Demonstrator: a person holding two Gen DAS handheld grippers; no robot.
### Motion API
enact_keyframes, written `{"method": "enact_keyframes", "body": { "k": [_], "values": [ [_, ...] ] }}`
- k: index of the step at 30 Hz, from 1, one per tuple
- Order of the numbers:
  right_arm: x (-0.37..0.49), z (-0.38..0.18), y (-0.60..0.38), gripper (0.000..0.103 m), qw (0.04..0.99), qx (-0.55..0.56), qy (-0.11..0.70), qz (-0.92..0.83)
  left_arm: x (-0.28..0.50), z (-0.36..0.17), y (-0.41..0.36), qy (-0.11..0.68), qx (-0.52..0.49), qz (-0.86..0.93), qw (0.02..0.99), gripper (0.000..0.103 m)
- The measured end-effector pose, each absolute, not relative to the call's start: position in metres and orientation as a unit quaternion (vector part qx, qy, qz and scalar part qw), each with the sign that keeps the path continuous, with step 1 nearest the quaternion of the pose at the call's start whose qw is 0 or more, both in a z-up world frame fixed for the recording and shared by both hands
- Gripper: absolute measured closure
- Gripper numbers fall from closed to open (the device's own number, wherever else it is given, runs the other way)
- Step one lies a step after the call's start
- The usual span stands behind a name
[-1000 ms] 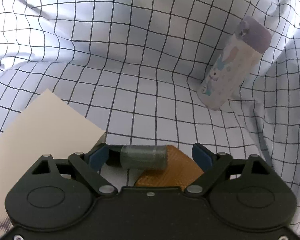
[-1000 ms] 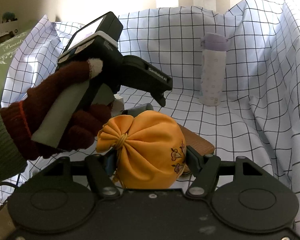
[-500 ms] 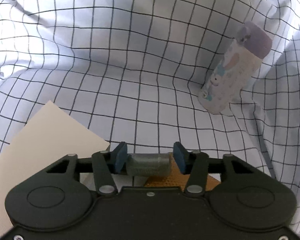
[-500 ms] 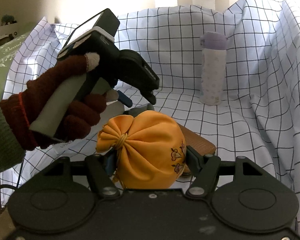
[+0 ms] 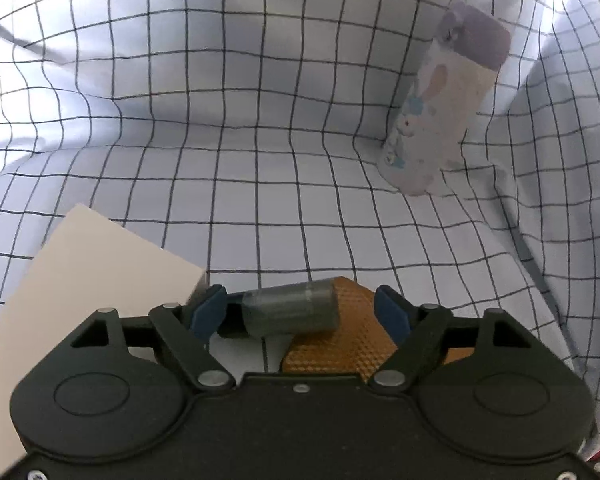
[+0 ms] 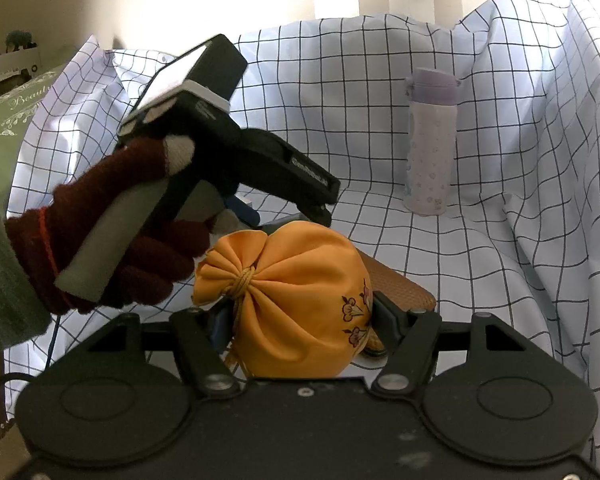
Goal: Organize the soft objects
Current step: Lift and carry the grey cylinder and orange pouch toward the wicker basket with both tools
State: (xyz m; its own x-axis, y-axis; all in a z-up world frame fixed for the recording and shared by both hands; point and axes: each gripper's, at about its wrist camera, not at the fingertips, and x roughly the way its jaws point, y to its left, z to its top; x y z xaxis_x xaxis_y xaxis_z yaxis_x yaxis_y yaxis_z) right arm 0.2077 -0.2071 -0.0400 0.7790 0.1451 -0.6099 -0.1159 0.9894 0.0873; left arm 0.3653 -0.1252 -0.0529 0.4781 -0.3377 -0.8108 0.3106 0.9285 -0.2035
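Checked cloth [image 5: 260,184] spread as surface; upon it: upright bottle [image 6: 430,148], beige card [image 5: 88,280], orange textured pad [image 5: 340,344].

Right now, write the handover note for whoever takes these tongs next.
Left tongs: jaws opening, grey cylinder lying between them, the pads not gripping it.
Right tongs: shut on the orange drawstring pouch, held up.
Below: brown textured pad, white card, checked cloth. Lilac-lidded bottle stands at the back.
Done: pouch picked up.
Left: set the pouch down; the cylinder is unplaced.
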Motion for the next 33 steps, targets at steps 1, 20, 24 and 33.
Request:
{"method": "enact_keyframes", "body": {
  "k": [1, 20, 24, 33],
  "values": [
    [0.208, -0.040, -0.208, 0.035, 0.943, 0.023, 0.325, 0.069, 0.364, -0.053, -0.126, 0.473, -0.011, -0.187, 0.861, 0.026],
    [0.207, -0.041, -0.210, 0.035, 0.942, 0.035, 0.327, 0.065, 0.371, -0.057, -0.115, 0.483, -0.058, -0.168, 0.858, 0.028],
    [0.209, -0.041, -0.209, 0.035, 0.941, 0.038, 0.329, 0.064, 0.369, -0.058, -0.117, 0.481, -0.051, -0.165, 0.860, 0.028],
    [0.207, -0.038, -0.208, 0.035, 0.942, 0.041, 0.327, 0.060, 0.371, -0.056, -0.118, 0.479, -0.062, -0.178, 0.858, 0.038]
  ]
}}
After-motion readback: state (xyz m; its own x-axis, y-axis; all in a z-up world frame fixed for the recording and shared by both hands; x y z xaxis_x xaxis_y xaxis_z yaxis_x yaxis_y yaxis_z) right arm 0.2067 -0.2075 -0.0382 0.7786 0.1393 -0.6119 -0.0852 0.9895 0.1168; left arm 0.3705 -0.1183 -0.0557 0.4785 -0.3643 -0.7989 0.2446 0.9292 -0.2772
